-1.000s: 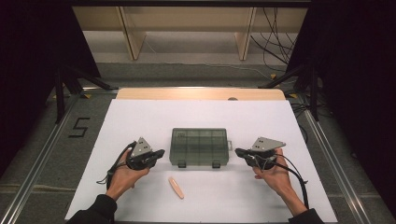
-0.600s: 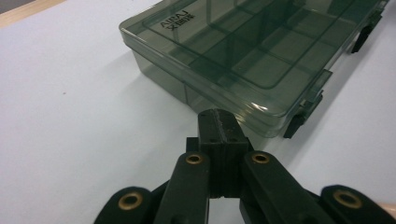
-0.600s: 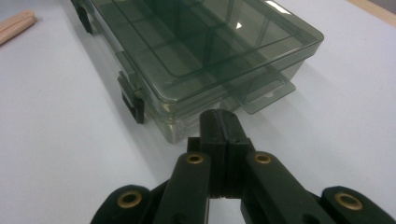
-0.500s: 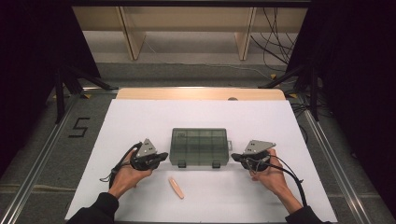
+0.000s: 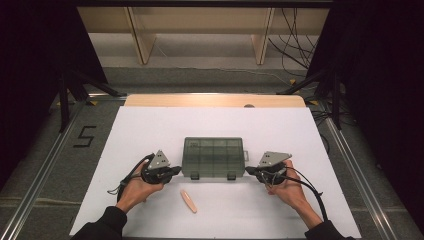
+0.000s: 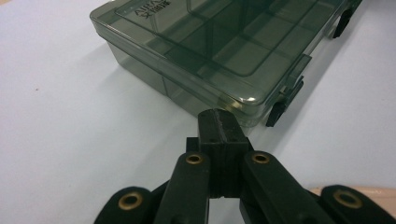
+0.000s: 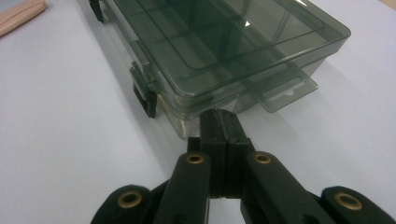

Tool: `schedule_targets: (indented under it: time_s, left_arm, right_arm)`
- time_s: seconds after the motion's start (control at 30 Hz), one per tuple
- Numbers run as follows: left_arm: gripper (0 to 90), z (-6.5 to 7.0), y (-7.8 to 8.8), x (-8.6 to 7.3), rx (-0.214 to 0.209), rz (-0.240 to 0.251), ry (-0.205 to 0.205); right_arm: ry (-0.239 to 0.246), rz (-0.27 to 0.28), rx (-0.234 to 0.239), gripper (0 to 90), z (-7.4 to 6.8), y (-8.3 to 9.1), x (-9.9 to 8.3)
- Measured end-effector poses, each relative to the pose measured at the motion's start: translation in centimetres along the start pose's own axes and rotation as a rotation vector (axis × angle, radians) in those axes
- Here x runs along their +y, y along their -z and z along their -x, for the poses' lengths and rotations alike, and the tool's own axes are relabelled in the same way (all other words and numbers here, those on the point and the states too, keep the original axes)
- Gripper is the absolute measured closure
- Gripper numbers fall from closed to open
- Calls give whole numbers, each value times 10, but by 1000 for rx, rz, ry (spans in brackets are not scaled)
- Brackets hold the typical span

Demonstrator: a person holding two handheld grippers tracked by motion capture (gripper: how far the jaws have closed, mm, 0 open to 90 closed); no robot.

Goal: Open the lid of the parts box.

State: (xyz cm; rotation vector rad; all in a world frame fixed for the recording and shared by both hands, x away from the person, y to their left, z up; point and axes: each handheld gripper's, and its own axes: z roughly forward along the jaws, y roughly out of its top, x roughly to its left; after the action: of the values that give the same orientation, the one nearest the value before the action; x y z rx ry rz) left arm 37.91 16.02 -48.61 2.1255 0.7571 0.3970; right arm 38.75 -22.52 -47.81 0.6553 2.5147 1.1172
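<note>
Jaws of left gripper (image 5: 176, 171) and right gripper (image 5: 248, 171) are pressed closed, empty, at opposite near corners of the smoky box (image 5: 213, 157).

The peg (image 6: 355, 190), cut off at the frame's corner, is perhaps wooden.

The compartment box (image 5: 213, 157) sits mid-surface (image 5: 150, 125), left gripper (image 5: 176, 171) at its left corner, right gripper (image 5: 248, 171) at its right, wooden peg (image 5: 189, 200) before it.

Beyond the white table (image 5: 150, 125), grey floor (image 5: 210, 75), pale wooden shelf legs (image 5: 137, 35), dark surroundings.
</note>
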Motion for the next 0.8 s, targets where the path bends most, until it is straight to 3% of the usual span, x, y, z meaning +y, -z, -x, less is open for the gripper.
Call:
schedule_targets:
  time_s: [0.07,0.17,0.23,0.43,0.5,0.53,0.7,0.73,0.77,0.8]
  left_arm:
    - [899,0,0,0,-11,-1,-15]
    - [899,1,0,2,-2,-1,-14]
    - [899,2,1,2,-18,0,-7]
    - [898,2,3,5,-8,17,-7]
    - [899,2,3,6,12,26,-22]
    - [899,2,3,6,-2,28,-16]
    - [899,3,6,12,17,70,0]
    - [899,1,8,13,18,65,-19]
    - [899,2,7,14,17,82,2]
    - [899,1,7,15,21,93,-3]
  right_arm:
    - [3,3,2,900,0,0,1]
    - [-1,6,7,900,-1,-1,1]
    - [3,10,4,900,-1,-1,2]
    - [-2,29,2,900,1,0,3]
    - [4,45,1,900,1,1,5]
    - [2,46,0,900,0,0,6]
    - [22,81,-28,900,0,0,11]
    - [26,100,-41,900,0,0,12]
    - [27,99,-41,900,1,0,13]
    - [27,100,-43,900,1,1,14]
